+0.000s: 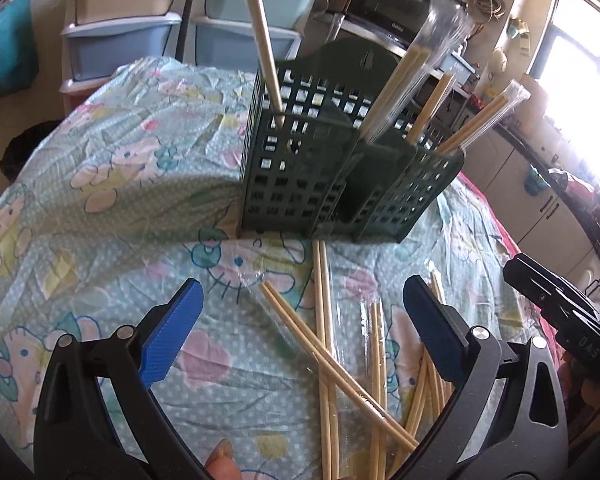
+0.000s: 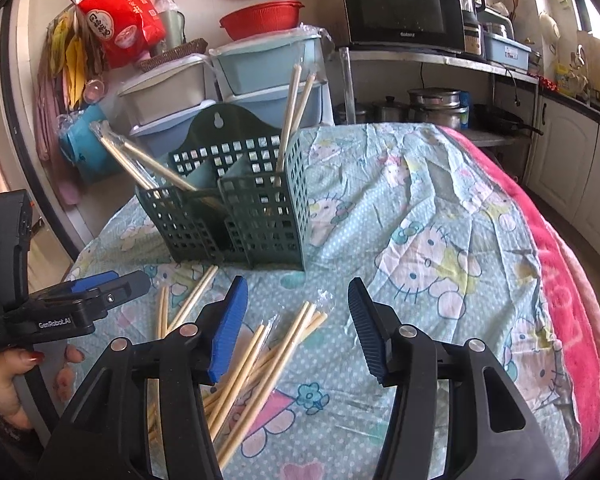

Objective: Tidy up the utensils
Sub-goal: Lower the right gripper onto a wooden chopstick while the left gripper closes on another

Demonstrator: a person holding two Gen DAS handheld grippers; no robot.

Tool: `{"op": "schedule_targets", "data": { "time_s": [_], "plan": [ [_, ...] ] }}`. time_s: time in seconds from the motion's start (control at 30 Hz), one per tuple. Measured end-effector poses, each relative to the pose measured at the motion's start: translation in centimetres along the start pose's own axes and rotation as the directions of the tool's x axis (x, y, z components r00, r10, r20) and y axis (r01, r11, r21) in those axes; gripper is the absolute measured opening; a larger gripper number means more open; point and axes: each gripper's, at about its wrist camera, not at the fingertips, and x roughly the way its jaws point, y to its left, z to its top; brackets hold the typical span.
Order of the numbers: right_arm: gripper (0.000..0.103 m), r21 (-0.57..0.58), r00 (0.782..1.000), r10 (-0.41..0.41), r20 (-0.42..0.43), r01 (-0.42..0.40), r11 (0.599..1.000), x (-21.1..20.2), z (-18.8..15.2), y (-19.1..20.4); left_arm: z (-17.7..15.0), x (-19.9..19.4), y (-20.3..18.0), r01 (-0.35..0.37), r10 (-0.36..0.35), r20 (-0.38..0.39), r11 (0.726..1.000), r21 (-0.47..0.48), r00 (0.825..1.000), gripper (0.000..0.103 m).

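A dark green perforated utensil holder (image 1: 323, 176) (image 2: 236, 216) stands on the cloth-covered round table (image 1: 112, 184) (image 2: 431, 216). Wrapped pairs of wooden chopsticks stick out of its compartments (image 1: 262, 36) (image 2: 292, 112). Several more wrapped chopsticks lie loose on the cloth in front of it (image 1: 339, 364) (image 2: 256, 360). My left gripper (image 1: 301, 320) hovers open over this pile, nothing between its blue pads. My right gripper (image 2: 298, 316) is open too, above the pile's right end, holding nothing. The left gripper's body (image 2: 60, 312) shows at the left of the right wrist view, with a hand (image 2: 8, 384) on it.
Stacked plastic drawer bins (image 2: 228, 76) stand behind the table. A microwave (image 2: 399, 12) and pots (image 2: 435, 104) sit on a metal rack at the back. A pink blanket (image 2: 571, 304) hangs along the table's right edge. Kitchen cabinets (image 2: 571, 160) line the right wall.
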Motion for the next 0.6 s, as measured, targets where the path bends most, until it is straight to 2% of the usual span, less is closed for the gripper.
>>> {"op": "schedule_targets", "data": {
  "time_s": [0.23,0.3,0.47,0.6],
  "plan": [
    [0.050,0.005,0.999,0.002,-0.055,-0.002,1.000,1.4,-0.9,-0.1,-0.6,1.4,0.3,-0.008,0.008,-0.039,1.000,-0.002,0.999,0.092],
    [0.046,0.009,0.997,0.006,-0.071,-0.006,1.000,1.9,-1.1,-0.1,-0.7,1.6,0.5,-0.011,0.010,-0.047,1.000,-0.010,0.999,0.092],
    [0.039,0.037,0.994,0.013,-0.109,-0.009,0.999,3.2,-1.5,-0.3,-0.6,2.2,1.0,0.039,-0.042,-0.066,0.998,-0.054,0.997,0.091],
    [0.035,0.062,0.990,0.021,-0.136,-0.013,0.998,4.2,-1.5,-0.6,-0.5,2.7,1.4,0.068,-0.076,-0.082,0.993,-0.099,0.994,0.073]
  ]
}}
